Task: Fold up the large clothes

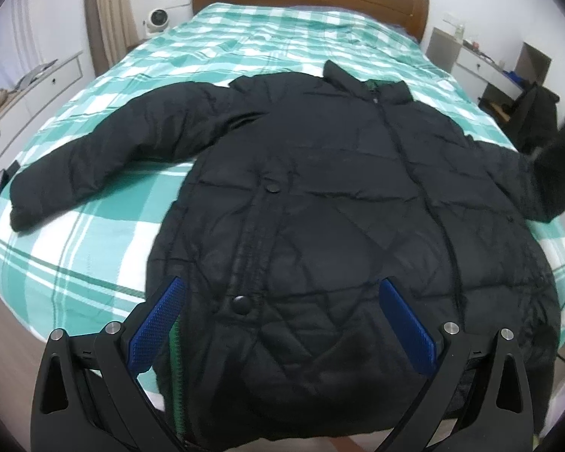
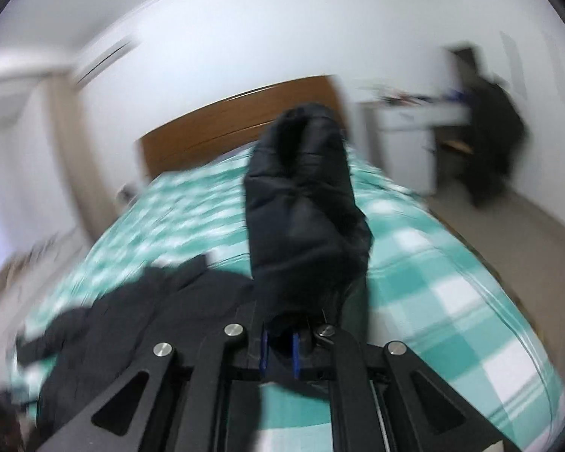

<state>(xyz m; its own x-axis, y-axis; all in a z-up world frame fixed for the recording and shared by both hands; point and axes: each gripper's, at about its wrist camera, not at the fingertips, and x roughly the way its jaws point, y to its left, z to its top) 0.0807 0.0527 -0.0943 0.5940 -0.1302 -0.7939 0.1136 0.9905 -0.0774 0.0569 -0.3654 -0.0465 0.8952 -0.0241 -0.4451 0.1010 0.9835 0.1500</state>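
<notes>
The right tool (image 2: pixel 280 350) clenches the jacket's right sleeve (image 2: pixel 305 207), raised above the bed (image 2: pixel 452 282). The left tool (image 1: pixel 282 297) hangs released over the jacket (image 1: pixel 320 188), whose body lies toward the left tool.

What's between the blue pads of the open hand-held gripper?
In the left wrist view, the left hand-held gripper straddles the black jacket's hem and a snap button.

The jacket's (image 1: pixel 320 207) hem runs off the bottom edge. Its right sleeve (image 2: pixel 305 207) hides part of the smeared headboard (image 2: pixel 214 132).
</notes>
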